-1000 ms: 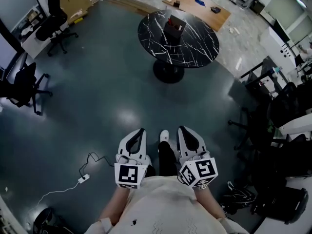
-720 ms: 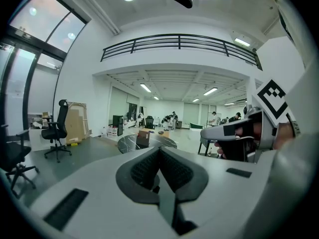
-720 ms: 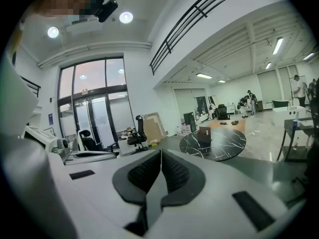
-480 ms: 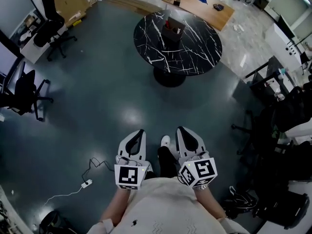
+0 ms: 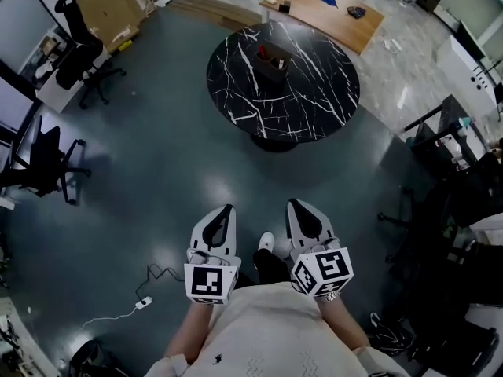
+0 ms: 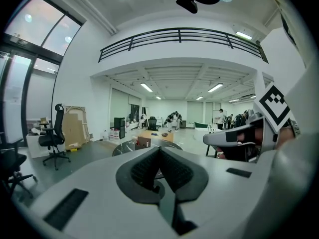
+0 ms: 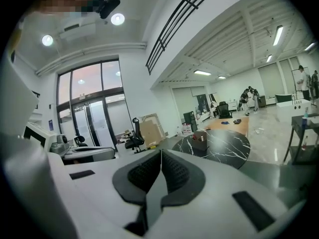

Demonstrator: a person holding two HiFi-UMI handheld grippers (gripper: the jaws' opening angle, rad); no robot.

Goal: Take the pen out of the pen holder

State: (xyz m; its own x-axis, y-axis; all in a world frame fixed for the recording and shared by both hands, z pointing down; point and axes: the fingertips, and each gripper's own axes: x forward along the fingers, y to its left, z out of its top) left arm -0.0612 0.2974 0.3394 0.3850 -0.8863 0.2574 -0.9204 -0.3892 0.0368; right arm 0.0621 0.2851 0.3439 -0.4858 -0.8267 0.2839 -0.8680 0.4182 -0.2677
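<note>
White-shelled, the left hand-held gripper and right hand-held gripper sit at the person's waist, jaws pressed together on nothing. The task looks unstarted: the brown pen holder stands well apart on the black marbled bench, with something reddish, likely the pen, poking up inside.
</note>
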